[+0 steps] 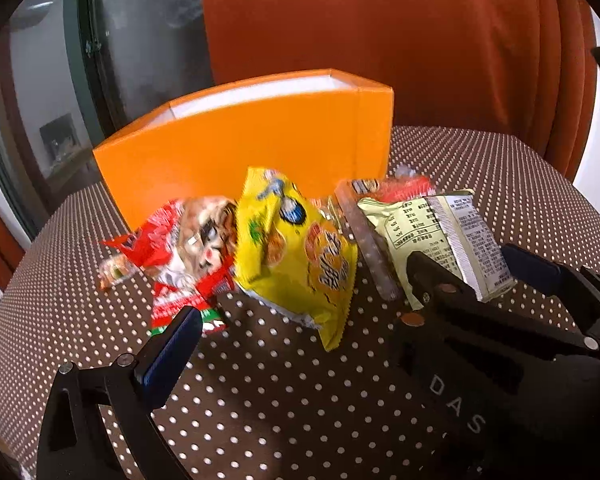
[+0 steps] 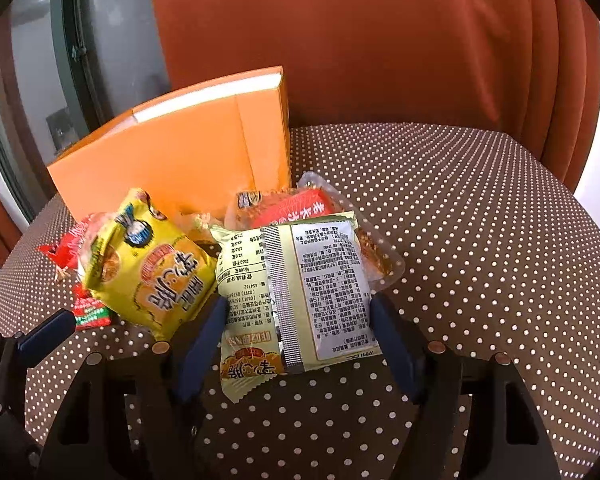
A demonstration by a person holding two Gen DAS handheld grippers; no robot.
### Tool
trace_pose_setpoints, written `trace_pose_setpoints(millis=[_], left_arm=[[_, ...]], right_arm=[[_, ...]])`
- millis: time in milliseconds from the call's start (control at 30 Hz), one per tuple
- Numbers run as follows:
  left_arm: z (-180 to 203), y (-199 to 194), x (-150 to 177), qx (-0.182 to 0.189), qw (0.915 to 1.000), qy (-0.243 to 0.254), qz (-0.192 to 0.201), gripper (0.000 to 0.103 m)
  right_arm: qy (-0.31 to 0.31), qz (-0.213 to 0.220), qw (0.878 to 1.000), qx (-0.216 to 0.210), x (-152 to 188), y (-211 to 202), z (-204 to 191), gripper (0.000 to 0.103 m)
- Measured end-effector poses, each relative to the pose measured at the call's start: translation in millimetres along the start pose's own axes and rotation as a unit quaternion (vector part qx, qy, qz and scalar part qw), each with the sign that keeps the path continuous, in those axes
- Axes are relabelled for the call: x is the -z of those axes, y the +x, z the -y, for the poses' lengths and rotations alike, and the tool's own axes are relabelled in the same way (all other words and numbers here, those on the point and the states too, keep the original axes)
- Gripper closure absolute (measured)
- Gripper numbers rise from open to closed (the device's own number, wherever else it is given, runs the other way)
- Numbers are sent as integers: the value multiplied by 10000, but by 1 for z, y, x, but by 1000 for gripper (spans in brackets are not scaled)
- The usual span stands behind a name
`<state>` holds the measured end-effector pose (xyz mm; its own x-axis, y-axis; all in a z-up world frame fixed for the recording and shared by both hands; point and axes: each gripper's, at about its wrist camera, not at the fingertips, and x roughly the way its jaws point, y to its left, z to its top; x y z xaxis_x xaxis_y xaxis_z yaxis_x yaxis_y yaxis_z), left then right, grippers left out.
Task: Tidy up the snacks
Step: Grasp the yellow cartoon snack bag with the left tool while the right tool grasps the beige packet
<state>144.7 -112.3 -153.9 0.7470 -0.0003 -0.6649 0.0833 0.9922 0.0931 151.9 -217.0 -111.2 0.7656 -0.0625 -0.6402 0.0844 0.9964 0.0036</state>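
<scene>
A pile of snack packets lies on the polka-dot cloth in front of an open orange box [image 1: 260, 136] [image 2: 172, 160]. A yellow packet [image 1: 300, 248] [image 2: 152, 268] is in the middle, a red packet [image 1: 184, 256] [image 2: 72, 248] to its left, a pale green packet [image 1: 440, 232] [image 2: 296, 296] to its right. My left gripper [image 1: 352, 292] is open, its fingers either side of the yellow packet, a little short of it. My right gripper [image 2: 300, 340] has its fingers on both sides of the pale green packet, touching its edges.
A clear tray with a red label [image 2: 312, 208] lies under the green packet. The brown dotted tablecloth [image 2: 480, 220] covers a round table. An orange-red chair back [image 1: 420, 40] stands behind it. A window frame [image 1: 84, 48] is at the far left.
</scene>
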Motion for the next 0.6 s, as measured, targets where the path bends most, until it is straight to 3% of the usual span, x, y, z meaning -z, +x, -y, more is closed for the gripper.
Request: trace_pose_setpoints(millis=[300, 600], left_arm=[[-8, -11, -26, -153, 9991, 161, 373, 1], [-20, 8, -51, -120, 9992, 38, 389, 2]], right_arm=[[-3, 331, 9994, -94, -18, -21, -8, 28], [101, 468, 9987, -174, -41, -11, -13, 28]])
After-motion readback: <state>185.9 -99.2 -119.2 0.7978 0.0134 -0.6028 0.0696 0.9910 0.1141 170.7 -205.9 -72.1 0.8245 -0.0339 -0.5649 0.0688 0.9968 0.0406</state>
